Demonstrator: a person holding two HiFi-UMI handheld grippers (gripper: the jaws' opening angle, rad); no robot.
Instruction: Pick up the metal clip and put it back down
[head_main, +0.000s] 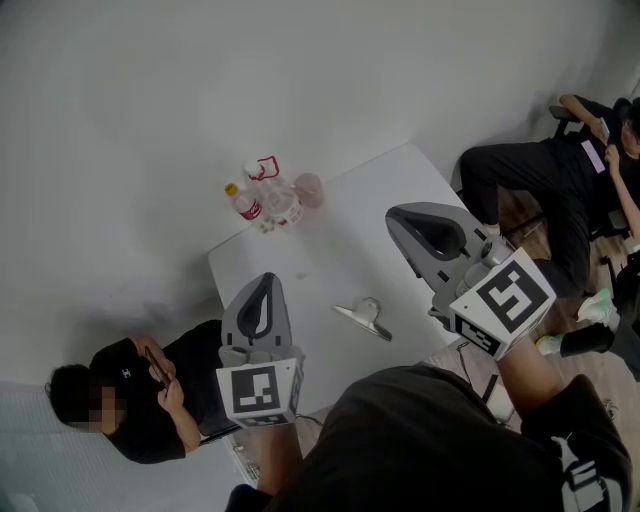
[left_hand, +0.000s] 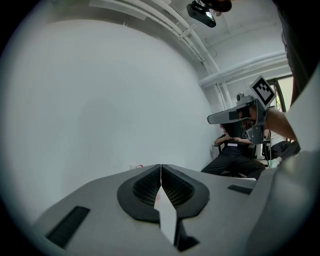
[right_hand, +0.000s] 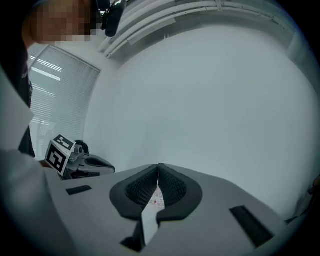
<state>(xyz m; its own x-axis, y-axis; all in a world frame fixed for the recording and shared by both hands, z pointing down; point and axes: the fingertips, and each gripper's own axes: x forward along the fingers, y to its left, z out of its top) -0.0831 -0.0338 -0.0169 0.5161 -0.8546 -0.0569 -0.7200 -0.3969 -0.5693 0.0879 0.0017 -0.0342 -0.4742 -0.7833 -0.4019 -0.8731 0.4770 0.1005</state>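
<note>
Metal clip lies on table btwn both tools, nearer the person than their tips. Its long axis runs diagonally. Left tool & right tool both pressed together, empty; neither clearly nearer.

The wearer's dark torso is covering the white table's near edge, and the left gripper is hiding part of its left edge. The picture's right edge is cutting off a seated person. The bottles' labels are showing too small to read.
</note>
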